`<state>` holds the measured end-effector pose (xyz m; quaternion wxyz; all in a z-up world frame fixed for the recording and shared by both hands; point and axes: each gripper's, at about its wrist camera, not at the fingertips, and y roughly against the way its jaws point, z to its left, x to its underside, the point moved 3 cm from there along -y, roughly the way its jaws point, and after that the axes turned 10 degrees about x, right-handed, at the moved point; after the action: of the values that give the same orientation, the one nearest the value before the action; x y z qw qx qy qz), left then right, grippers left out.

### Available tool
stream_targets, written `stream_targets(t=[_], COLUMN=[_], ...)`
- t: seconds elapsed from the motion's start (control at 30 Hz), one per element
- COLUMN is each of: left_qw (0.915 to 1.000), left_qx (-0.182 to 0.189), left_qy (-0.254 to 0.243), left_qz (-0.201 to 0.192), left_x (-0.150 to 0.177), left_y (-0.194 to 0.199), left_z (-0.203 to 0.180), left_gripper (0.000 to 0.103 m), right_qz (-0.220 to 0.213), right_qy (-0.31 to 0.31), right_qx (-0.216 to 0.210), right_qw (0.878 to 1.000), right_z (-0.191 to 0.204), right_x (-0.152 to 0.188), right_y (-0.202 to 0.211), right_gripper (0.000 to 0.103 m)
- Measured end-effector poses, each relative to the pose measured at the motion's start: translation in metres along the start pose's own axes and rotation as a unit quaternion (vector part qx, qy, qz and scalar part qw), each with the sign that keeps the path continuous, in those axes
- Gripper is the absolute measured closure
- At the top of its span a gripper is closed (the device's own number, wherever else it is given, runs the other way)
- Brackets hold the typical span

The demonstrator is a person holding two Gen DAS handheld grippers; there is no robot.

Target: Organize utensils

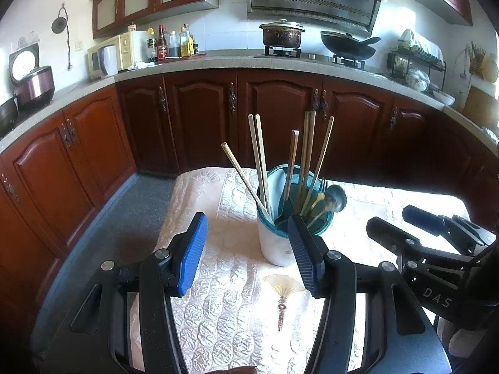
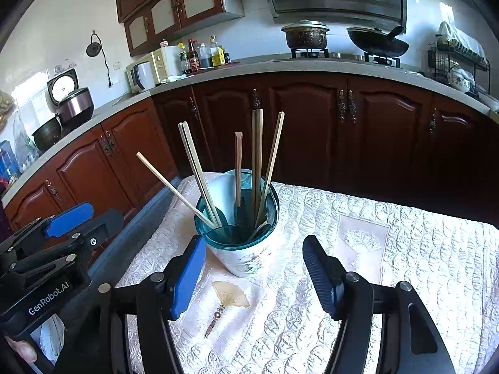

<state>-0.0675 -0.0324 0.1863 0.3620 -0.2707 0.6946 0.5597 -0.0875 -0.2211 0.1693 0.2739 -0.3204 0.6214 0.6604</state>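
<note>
A white utensil holder (image 1: 274, 249) with a teal rim stands upright on the cream quilted cloth (image 1: 218, 311). Several wooden chopsticks (image 1: 260, 155), a metal spoon (image 1: 336, 198) and a fork (image 1: 322, 185) stick out of it. My left gripper (image 1: 248, 251) is open and holds nothing; its dark right finger overlaps the holder's near side. In the right wrist view the holder (image 2: 246, 258) stands just past my right gripper (image 2: 254, 268), which is open with only cloth between its pads. Each gripper shows beside the other: the right gripper (image 1: 396, 219) and the left gripper (image 2: 89, 219).
A fan motif (image 2: 229, 294) is stitched into the cloth in front of the holder. The table's left edge drops to a grey floor (image 1: 131, 218). Dark wooden cabinets (image 1: 280, 118) and a counter with a stove, pots and bottles run behind.
</note>
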Motion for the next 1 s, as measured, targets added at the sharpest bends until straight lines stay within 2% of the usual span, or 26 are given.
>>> stream_targets(t=[1.0], left_qw=[0.9999], left_qx=[0.0], left_qy=[-0.005], left_qz=[0.009], left_x=[0.0036], left_y=[-0.0077], left_z=[-0.0073], left_gripper=[0.05], right_qz=[0.01], right_qy=[-0.002], right_qx=[0.008], right_qw=[1.0], right_z=[-0.0055], right_x=[0.0014], right_y=[-0.0064], right_gripper=[0.04])
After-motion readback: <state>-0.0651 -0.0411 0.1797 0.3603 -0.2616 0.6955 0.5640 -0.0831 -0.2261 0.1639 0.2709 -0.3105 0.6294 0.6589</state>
